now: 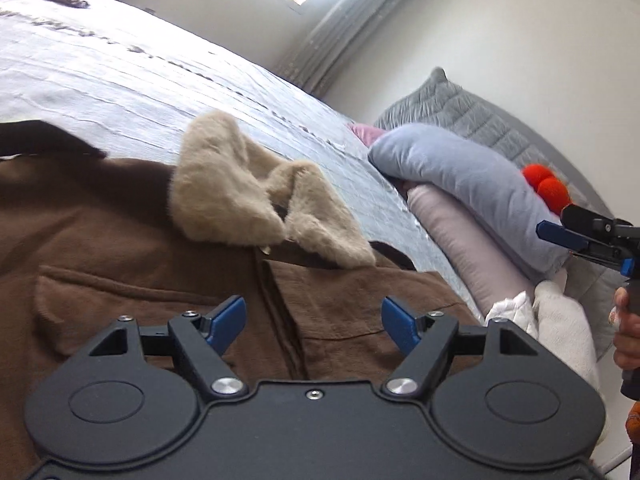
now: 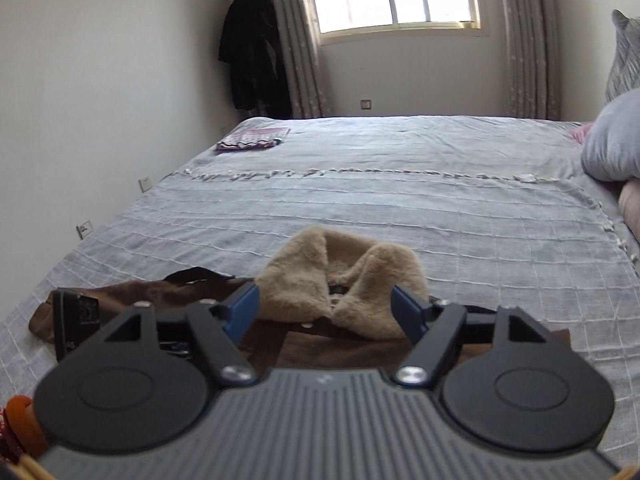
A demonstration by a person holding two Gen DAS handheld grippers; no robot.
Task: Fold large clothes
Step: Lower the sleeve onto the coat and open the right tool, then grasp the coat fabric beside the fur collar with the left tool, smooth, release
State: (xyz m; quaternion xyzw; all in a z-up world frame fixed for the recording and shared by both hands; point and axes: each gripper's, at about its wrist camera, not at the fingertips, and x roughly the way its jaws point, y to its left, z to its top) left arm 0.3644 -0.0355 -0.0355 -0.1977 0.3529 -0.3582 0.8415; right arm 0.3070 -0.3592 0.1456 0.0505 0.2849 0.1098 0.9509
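Note:
A brown jacket (image 1: 120, 240) with a beige fleece collar (image 1: 240, 196) lies flat on the bed, front side up. My left gripper (image 1: 312, 320) hovers over the jacket's chest, open, nothing between its blue pads. The right gripper (image 1: 576, 240) shows at the right edge of the left wrist view, held by a hand (image 1: 626, 332), off the side of the bed. In the right wrist view the right gripper (image 2: 324, 312) is open just short of the fleece collar (image 2: 340, 284), with the jacket (image 2: 120, 300) below it; the pads grip nothing.
A grey bedspread (image 2: 400, 208) covers the bed. Pillows (image 1: 472, 184) and a grey quilted cushion (image 1: 460, 108) are piled at the bed's right end, with a red pom-pom thing (image 1: 544, 184). A folded patterned cloth (image 2: 252, 138) lies at the far corner. Dark clothes (image 2: 248, 60) hang by the window.

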